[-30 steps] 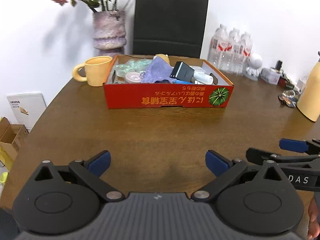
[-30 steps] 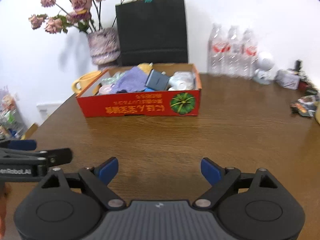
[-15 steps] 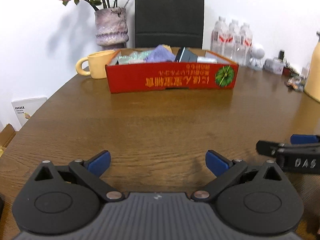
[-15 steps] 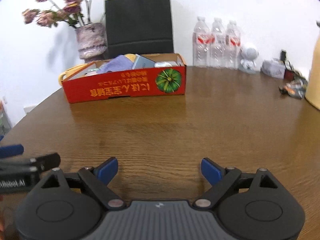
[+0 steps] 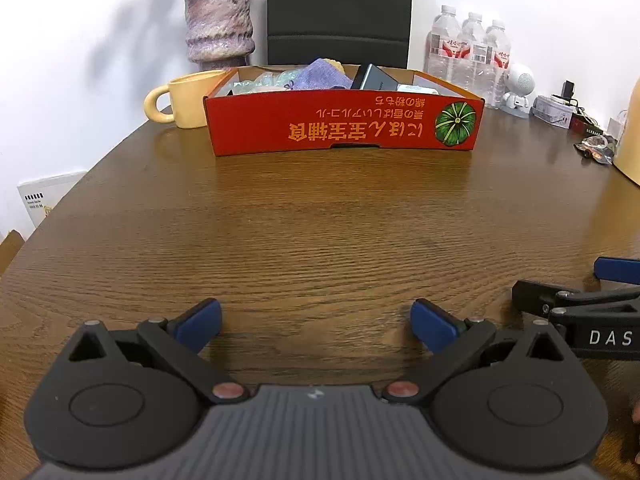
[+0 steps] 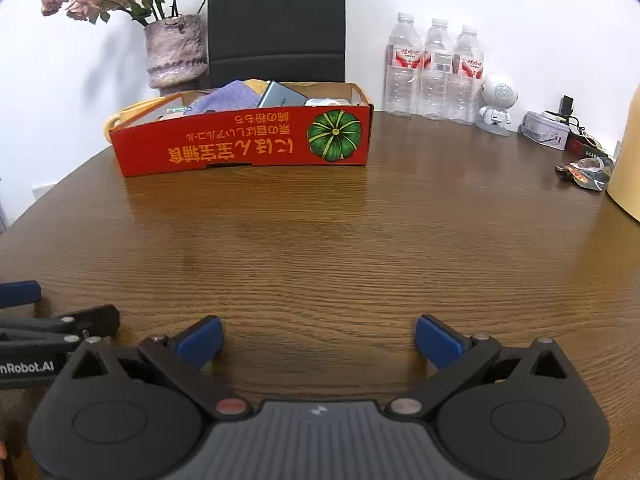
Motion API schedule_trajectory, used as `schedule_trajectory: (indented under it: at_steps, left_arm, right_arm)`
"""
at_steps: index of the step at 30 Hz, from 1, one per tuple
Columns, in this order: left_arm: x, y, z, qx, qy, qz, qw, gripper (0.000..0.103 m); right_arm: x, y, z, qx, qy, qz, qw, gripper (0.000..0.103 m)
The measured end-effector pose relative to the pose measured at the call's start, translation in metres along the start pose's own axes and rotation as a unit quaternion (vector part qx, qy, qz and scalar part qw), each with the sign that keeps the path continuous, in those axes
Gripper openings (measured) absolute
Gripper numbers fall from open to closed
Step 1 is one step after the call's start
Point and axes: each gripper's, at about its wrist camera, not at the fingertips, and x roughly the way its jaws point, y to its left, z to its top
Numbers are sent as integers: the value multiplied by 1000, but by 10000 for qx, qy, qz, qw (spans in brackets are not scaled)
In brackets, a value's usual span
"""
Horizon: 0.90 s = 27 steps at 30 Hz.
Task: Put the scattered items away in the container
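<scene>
left wrist view is showing the left gripper (image 5: pixel 316 320) low over the bare brown table (image 5: pixel 320 220), jaws spread wide and gripping nothing. the right gripper (image 6: pixel 318 338) is sitting beside it; its jaws have just been opening and are also standing wide with nothing between them. the red cardboard box (image 5: pixel 344 128) is holding a purple cloth (image 5: pixel 320 76), a dark case (image 5: pixel 374 78) and more. tidying is looking essentially finished; nothing loose is lying in front.
</scene>
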Motion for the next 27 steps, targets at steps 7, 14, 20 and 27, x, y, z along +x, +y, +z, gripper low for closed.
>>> schedule_trajectory:
  at_steps: [7,14,20,27]
  left_arm:
    - [0,0,1,-16,4,-12,10000,103]
    - [0,-4,2,79,14,-141,9999,103]
    - [1,-4,2,64,13,-156,9999,103]
    - [2,-5,2,47,10,-143,9999,103]
  right_arm:
    - [0,-1,0,-2,-1,-7,10000,103]
    - [2,2,2,58,-6,-85,9999,103]
    - [-1,2,0,101,-6,-136,9999,103]
    - [-5,0,-3,113,-8,-135,9998,103]
